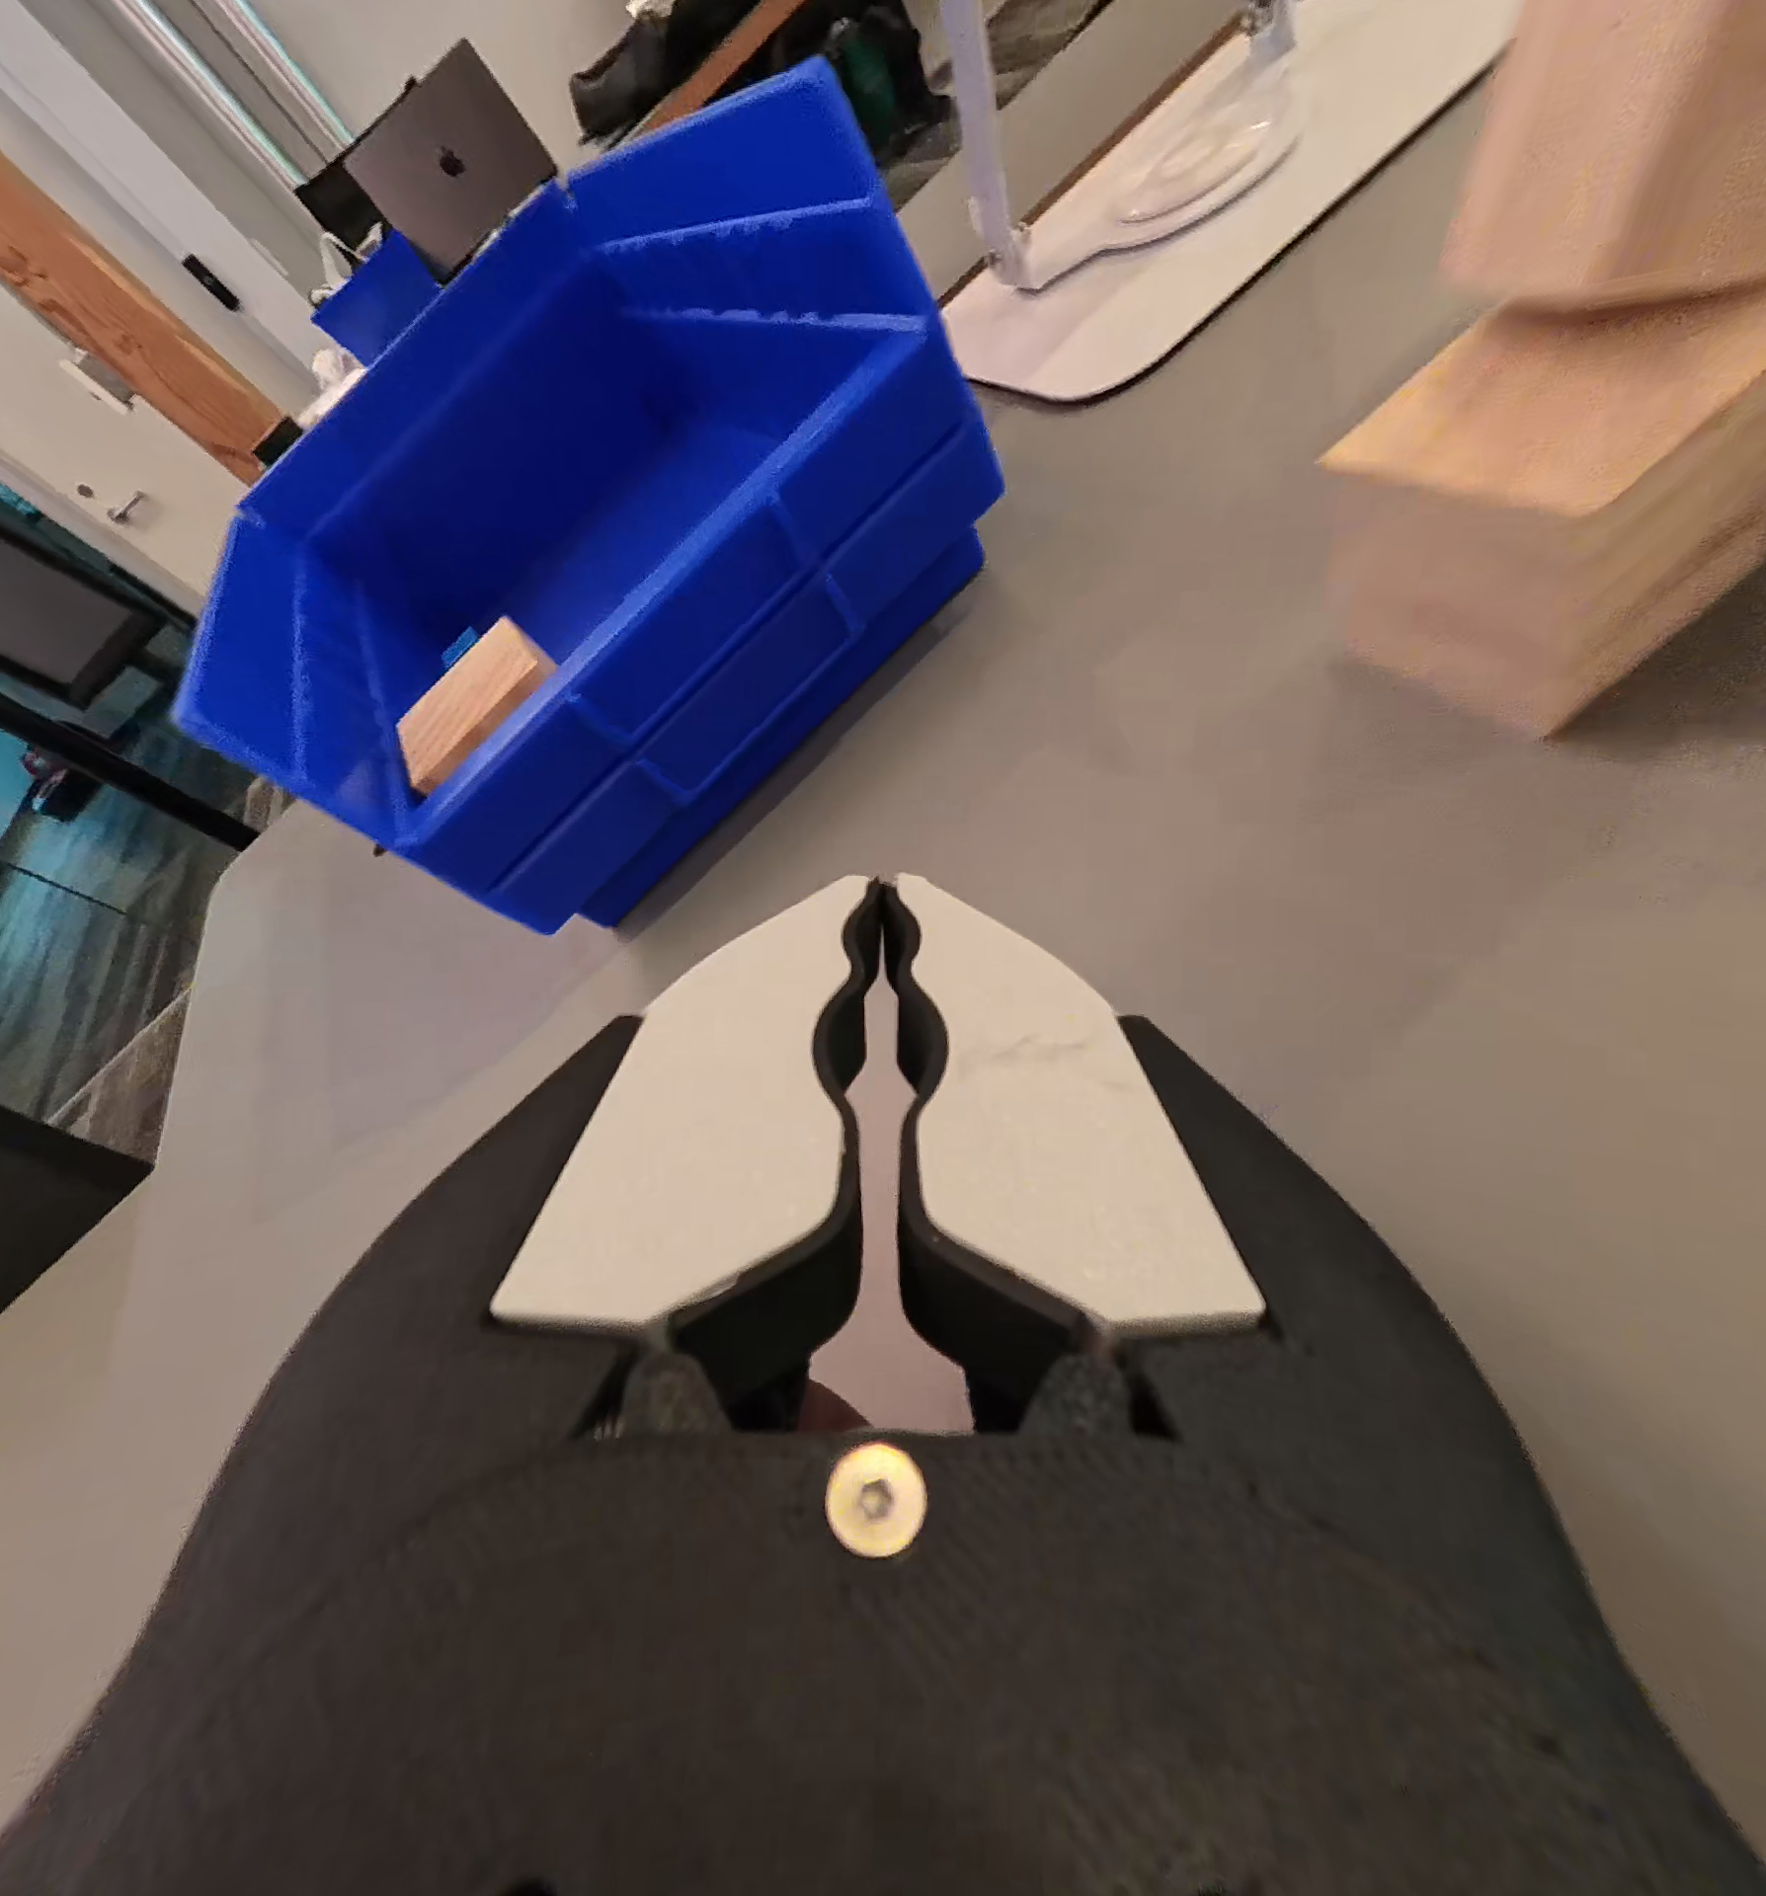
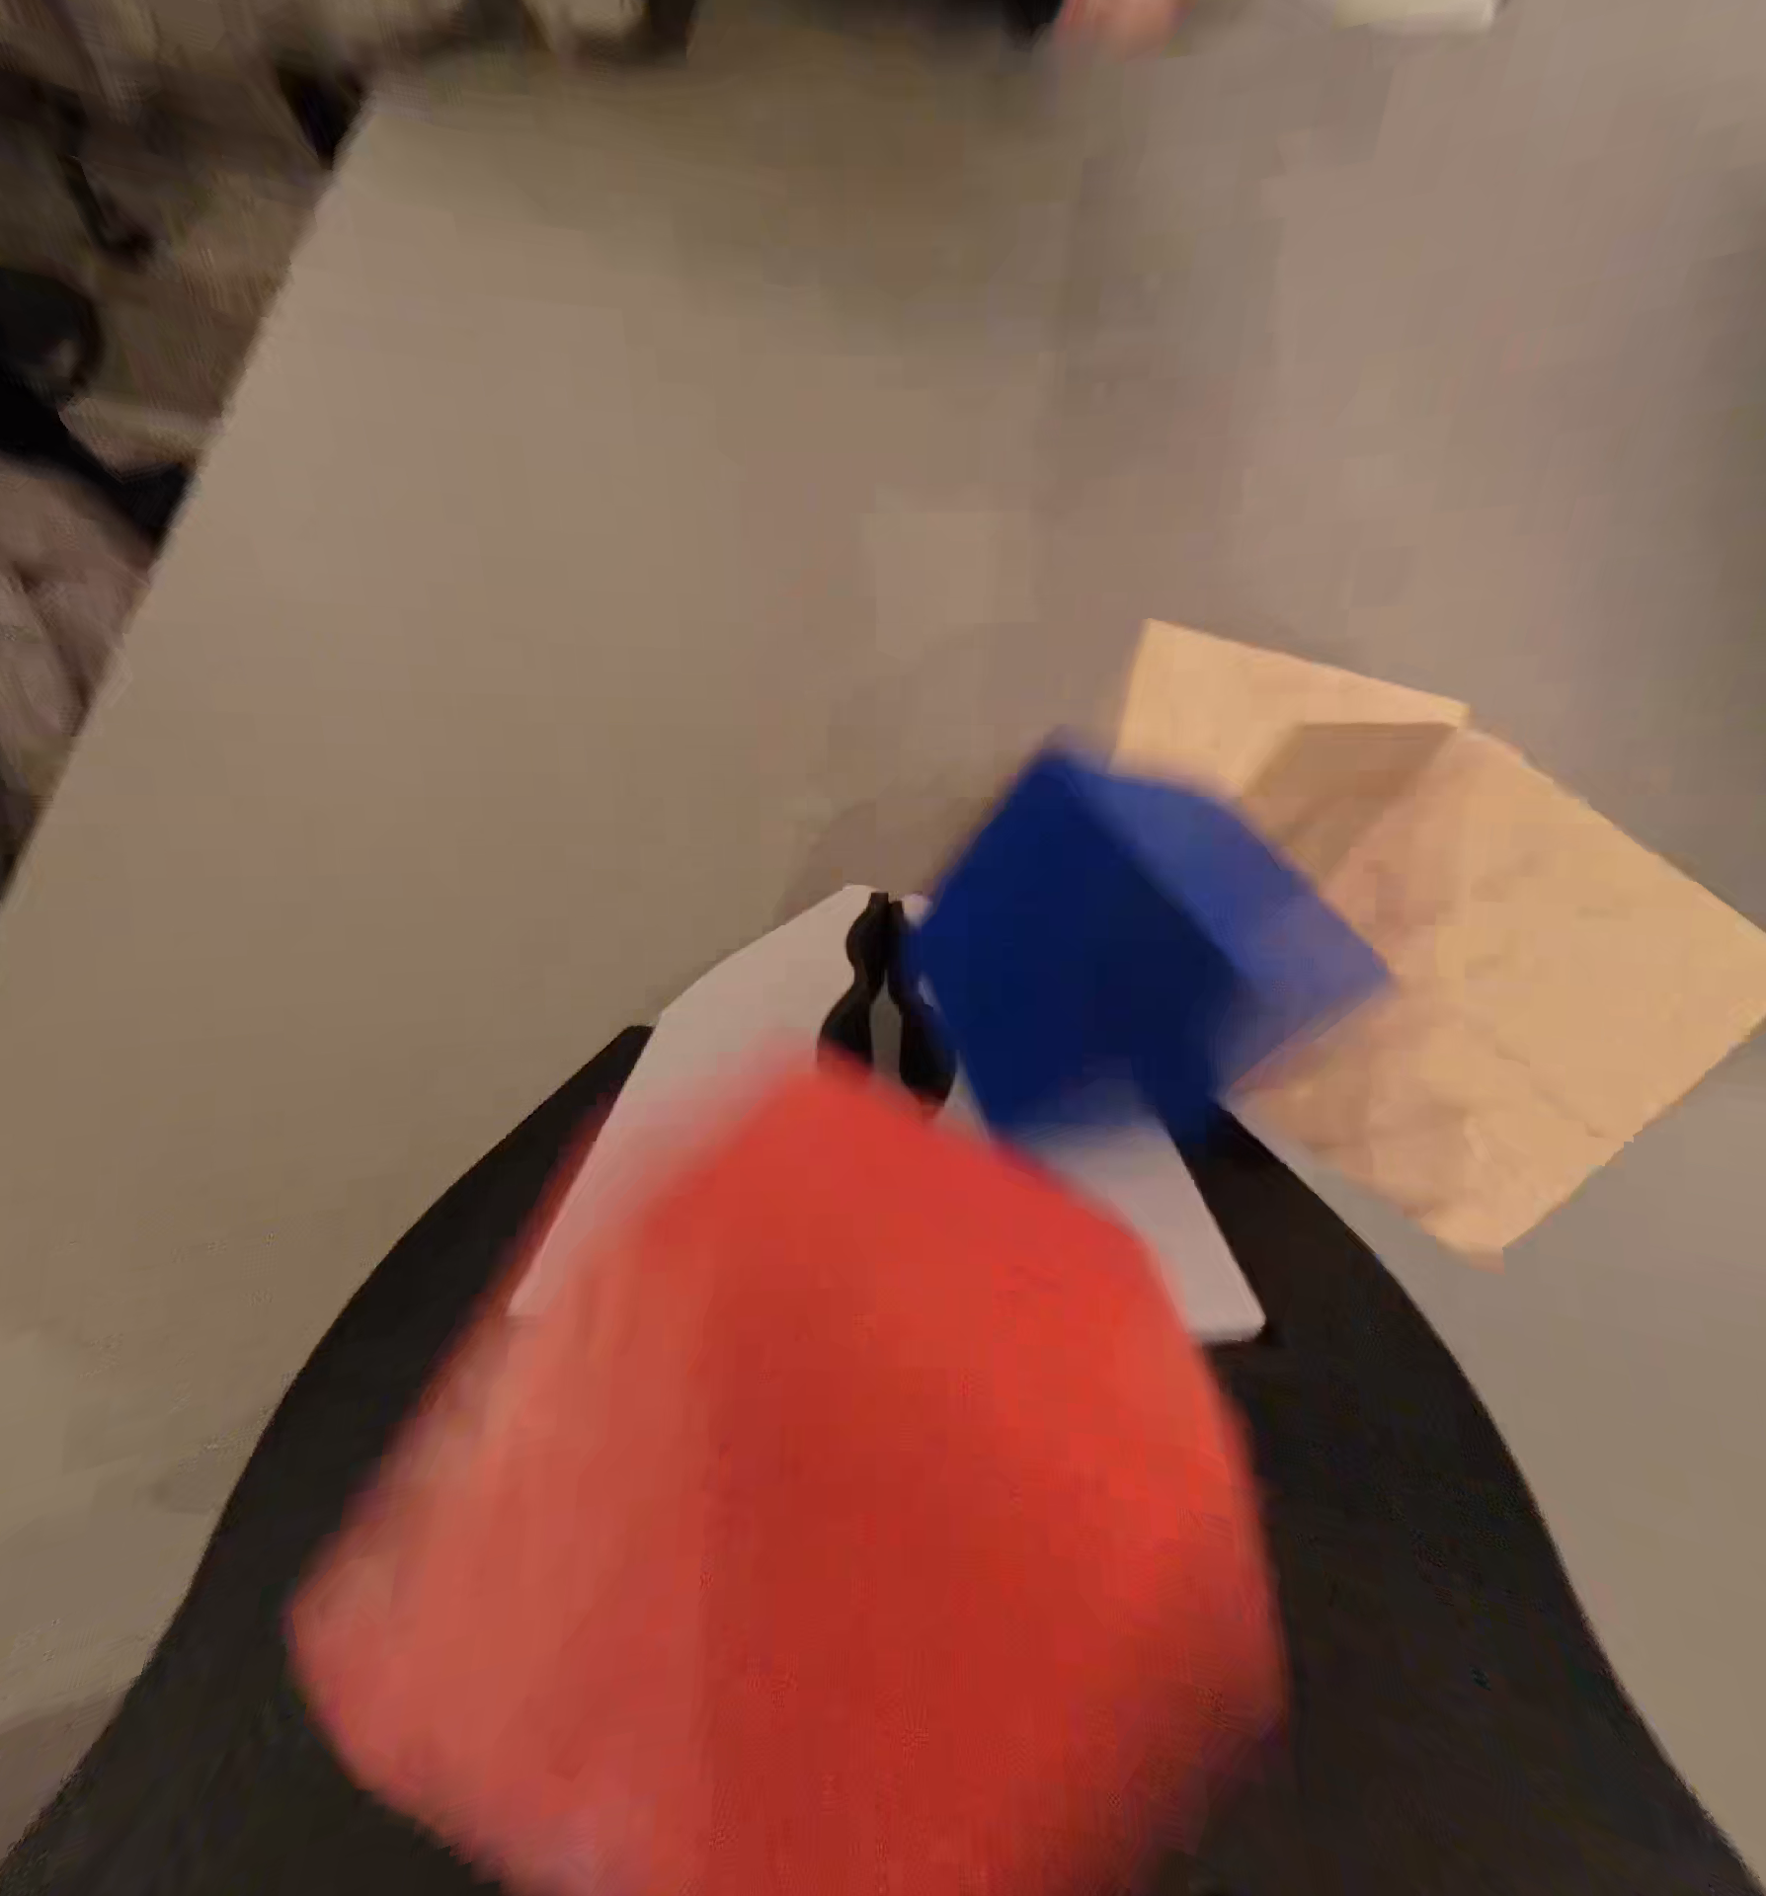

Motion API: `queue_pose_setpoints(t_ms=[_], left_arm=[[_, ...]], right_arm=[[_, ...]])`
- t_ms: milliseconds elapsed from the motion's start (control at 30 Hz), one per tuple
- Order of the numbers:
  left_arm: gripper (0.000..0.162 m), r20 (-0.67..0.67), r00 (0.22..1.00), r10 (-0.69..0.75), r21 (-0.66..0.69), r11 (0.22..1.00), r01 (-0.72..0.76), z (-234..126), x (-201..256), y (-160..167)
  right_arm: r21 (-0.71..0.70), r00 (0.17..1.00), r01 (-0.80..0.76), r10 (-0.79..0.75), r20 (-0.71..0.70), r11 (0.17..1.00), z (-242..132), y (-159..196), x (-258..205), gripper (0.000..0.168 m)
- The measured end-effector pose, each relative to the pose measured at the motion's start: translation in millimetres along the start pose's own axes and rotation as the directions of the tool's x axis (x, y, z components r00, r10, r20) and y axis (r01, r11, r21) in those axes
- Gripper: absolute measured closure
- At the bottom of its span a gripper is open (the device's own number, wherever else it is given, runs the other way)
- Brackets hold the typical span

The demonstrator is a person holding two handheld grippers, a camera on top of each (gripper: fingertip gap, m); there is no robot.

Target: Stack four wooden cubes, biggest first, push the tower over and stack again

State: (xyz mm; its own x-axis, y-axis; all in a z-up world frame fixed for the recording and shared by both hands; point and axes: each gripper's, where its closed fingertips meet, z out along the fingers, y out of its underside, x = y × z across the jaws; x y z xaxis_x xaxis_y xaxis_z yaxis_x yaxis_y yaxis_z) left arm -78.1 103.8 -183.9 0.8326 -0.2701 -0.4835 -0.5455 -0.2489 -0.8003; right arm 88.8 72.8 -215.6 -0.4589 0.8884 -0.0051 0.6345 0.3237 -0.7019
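The red wooden cube [image 2: 797, 1518] and blue wooden cube [image 2: 1135, 954] tumble, blurred, above the grey tabletop [image 2: 653, 513] beside two pale wooden cubes [image 2: 1536, 985]. Both the left hand-held gripper [image 1: 884, 895] and the right hand-held gripper [image 2: 884, 908] are pressed together, empty. The cubes look rigid, light and smooth; it is best to pinch two flat opposite faces.

Each gripper has a wide black textured body and two pale grey fingers [image 1: 756, 1108] lined with wavy black pads. Behind the left gripper [image 1: 884, 891] fingers sits one brass-coloured hex screw [image 1: 876, 1505].
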Motion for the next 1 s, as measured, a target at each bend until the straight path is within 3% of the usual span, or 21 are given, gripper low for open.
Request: queue_pose_setpoints(t_ms=[33,100,267,467,567,867,1000], left_arm=[[0.162,0.014,1.000,-0.008,0.000,1.000,0.008,-2,-5,3],[0.162,0.064,0.998,-0.002,-0.003,1.000,0.002,-9,-20,9],[0.162,0.140,0.988,-0.066,0.036,0.997,0.062,-23,-49,18],[0.162,0.201,0.978,-0.058,0.070,0.997,0.044,-30,-60,11],[0.162,0.146,0.985,-0.090,0.125,0.990,0.072,-33,-58,7],[0.162,0.178,0.968,-0.177,0.167,0.975,0.148,-46,-85,19],[0.162,0.185,0.962,-0.199,0.154,0.973,0.172,-47,-92,27]], right_arm=[[0.029,1.000,-0.016,0.016,-0.005,0.999,-1,-11,6,0.168],[0.096,0.999,-0.033,0.031,0.023,0.995,-12,-20,9,0.168],[0.125,0.997,-0.081,0.083,-0.007,0.989,-33,-3,14,0.168],[0.056,0.997,-0.061,0.063,-0.033,0.997,-21,18,14,0.168],[0.052,0.999,-0.042,0.044,-0.032,0.998,-19,19,12,0.168],[0.194,0.985,-0.033,0.064,-0.160,0.980,-32,-16,39,0.168],[0.262,0.958,-0.093,0.158,-0.238,0.961,-37,-31,67,0.168]])
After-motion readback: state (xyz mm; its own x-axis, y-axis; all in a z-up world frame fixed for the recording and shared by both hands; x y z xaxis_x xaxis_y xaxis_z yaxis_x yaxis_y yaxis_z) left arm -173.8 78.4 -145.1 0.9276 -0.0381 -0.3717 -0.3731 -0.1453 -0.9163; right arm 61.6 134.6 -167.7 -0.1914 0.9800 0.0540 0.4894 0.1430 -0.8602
